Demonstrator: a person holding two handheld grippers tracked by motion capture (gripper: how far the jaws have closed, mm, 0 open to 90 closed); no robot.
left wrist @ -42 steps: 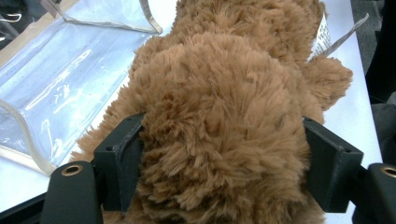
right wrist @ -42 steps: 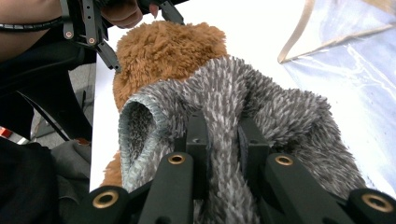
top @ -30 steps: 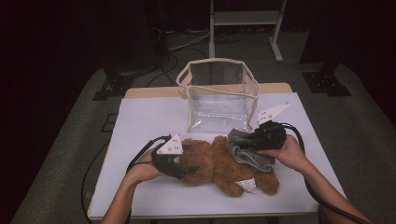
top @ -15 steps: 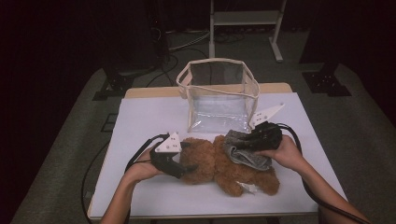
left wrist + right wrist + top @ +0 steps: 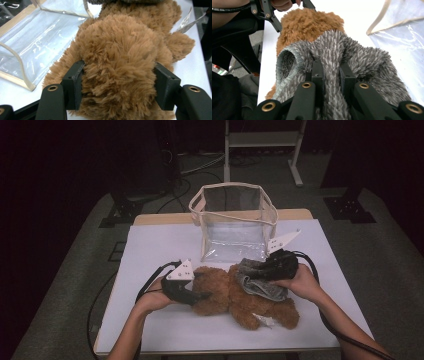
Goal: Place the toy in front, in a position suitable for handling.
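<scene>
Since the earlier frames little has shifted on the table: both hands sit almost where they were, while the left gripper has just been closing its jaws, and they now clamp the fluffy head of the brown plush teddy bear, one black pad sunk into the fur on each side. The right gripper is clenched on a fold of the grey fuzzy knit garment, the cloth pinched tight between its pads, as it was before.

The bear lies on its back on the white table, its long axis running across the table from the person's left to right and tipping slightly toward the near edge: head at the left gripper, legs toward the right forearm. The garment is bunched over the bear's chest, on the far side of the body, with its ribbed opening facing the head and the left gripper. The right gripper is the nearer one to the garment; the left is the nearer one to the head. Just behind both stands the clear plastic tote with cream trim, upright and open-topped.

My judgement: the coming move turns on drawing the garment along the bear's axis toward the head while the left gripper steadies it.
</scene>
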